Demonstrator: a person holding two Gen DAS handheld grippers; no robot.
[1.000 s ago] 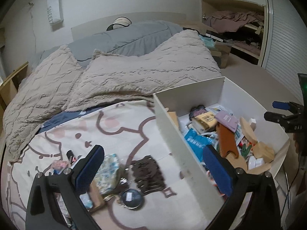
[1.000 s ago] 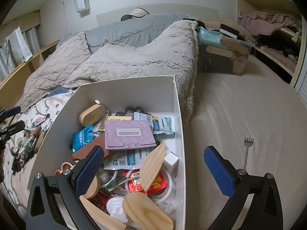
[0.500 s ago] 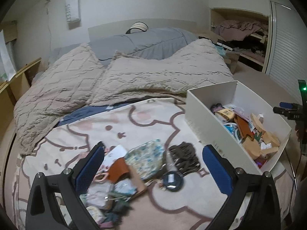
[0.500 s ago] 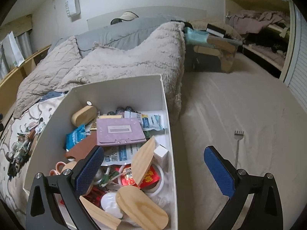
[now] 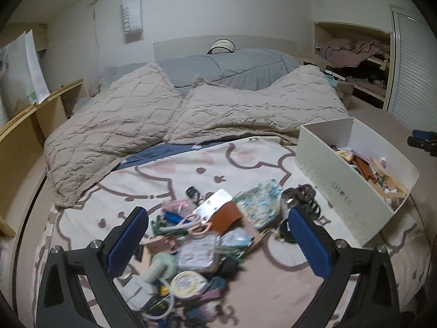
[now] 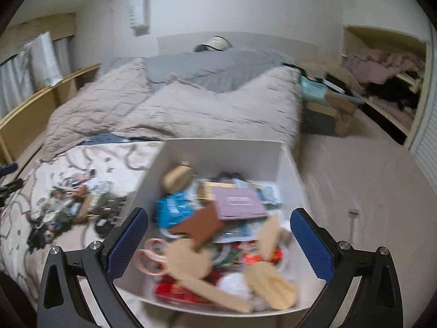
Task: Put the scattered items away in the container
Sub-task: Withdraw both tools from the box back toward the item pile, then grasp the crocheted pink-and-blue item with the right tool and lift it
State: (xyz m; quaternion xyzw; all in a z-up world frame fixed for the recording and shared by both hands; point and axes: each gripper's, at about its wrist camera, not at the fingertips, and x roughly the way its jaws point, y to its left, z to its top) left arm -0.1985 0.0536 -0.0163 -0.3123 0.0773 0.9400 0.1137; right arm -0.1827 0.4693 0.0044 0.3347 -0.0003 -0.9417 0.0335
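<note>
White box (image 5: 338, 183) on bed edge, packed: purple card (image 6: 237, 203), wooden pieces, packets. Scattered pile (image 5: 196, 235) left of box. Left gripper (image 5: 218, 242) spread wide over pile, empty. Right gripper (image 6: 220, 242) spread above box, empty.

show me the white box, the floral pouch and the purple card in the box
white box (image 5: 347, 191), left wrist view, long outer side wall
floral pouch (image 5: 259, 201), left wrist view, middle of fabric
purple card (image 6: 237, 202), right wrist view, its face

— Walls? White walls (image 5: 218, 5), hanging white banner (image 5: 131, 13).
— Furniture? Bed (image 5: 245, 68) with grey duvet, beige quilted blanket (image 5: 123, 120); wooden shelving (image 5: 24, 125) alongside; open closet (image 5: 355, 54), louvred door (image 5: 415, 73).
— Floor? Beige carpet (image 6: 368, 177).
</note>
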